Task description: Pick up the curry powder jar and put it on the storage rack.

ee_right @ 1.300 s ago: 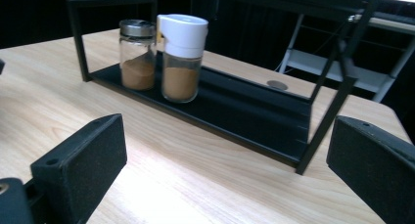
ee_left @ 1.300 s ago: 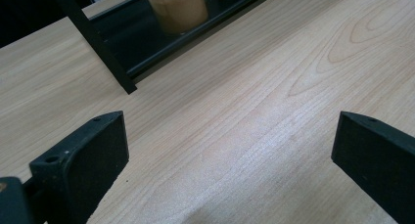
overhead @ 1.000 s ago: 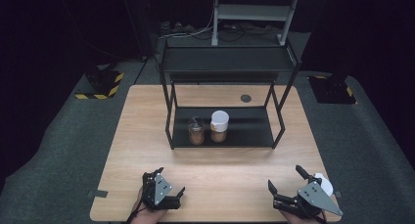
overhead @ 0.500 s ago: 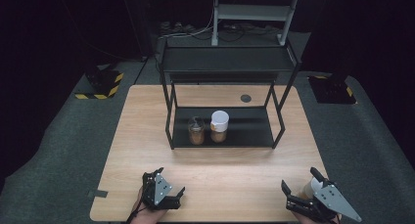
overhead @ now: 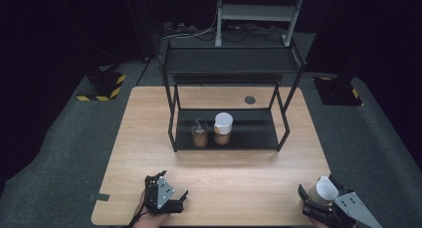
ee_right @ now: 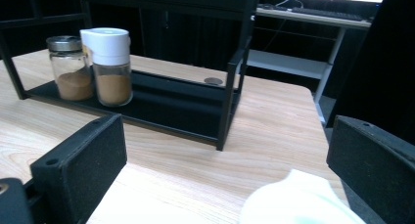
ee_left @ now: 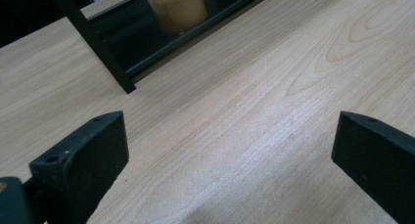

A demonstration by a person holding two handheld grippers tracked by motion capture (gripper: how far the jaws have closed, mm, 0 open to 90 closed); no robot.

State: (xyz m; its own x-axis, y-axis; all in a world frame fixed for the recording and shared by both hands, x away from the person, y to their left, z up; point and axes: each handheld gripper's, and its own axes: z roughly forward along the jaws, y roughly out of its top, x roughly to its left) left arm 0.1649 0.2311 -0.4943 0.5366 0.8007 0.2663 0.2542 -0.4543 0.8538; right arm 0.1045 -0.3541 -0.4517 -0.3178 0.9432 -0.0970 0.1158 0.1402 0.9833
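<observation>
Sliding right hand-held gripper outward to counter's near right corner, jaws spread around white cup, not yet pinching; left hand-held gripper staying spread, empty

This looks like a lab or recording studio: a pale wooden bench stands on grey carpet amid black surroundings, with yellow-and-black hazard-striped floor blocks (one each side), loose cables and a grey metal stand behind.

Brightly lit table, dark surroundings, blurred white cup up close
</observation>
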